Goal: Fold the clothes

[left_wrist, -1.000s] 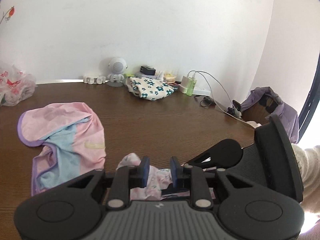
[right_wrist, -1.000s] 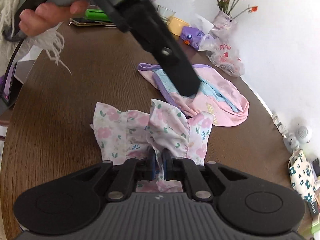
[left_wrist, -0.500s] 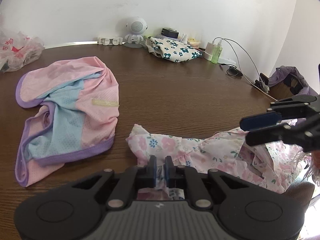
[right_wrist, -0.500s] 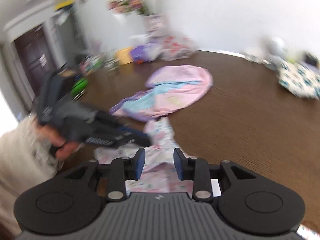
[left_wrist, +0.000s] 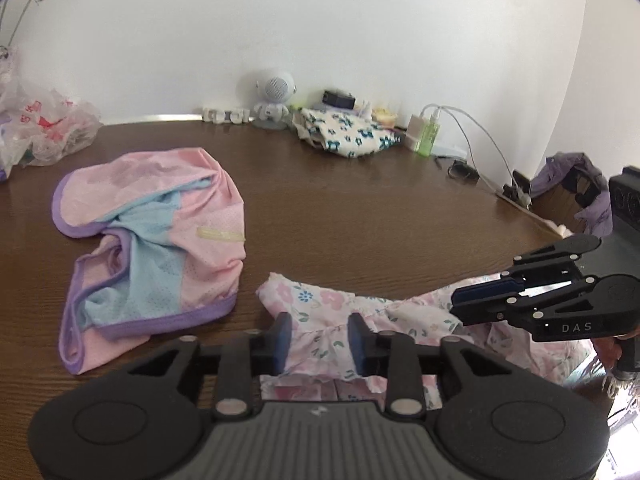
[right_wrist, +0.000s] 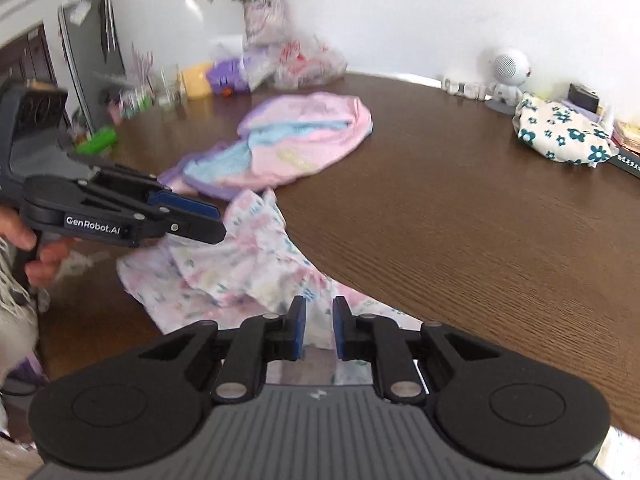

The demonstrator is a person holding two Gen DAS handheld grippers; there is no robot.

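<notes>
The floral garment (left_wrist: 332,320) is spread along the surface's (left_wrist: 360,216) near edge; cloth is seen between the opening jaws of the left gripper (left_wrist: 319,340) and the closing jaws of the right gripper (right_wrist: 319,332), neither pinching

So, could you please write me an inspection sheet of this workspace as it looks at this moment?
Surface: dark wooden table, bare in the middle.
Job's things: floral garment crumpled at the near edge; pink and blue garment lying unfolded beside it.
Clutter: plastic bags, white toy robot, blue-flowered cloth, flower vase.
Grippers: left tool opening, floral cloth between its pads, not pinched; right tool closing, floral cloth between its pads, gap visible.
Cables: white charger cable along the wall side.
Surroundings: white wall; a hand holds the left tool.
</notes>
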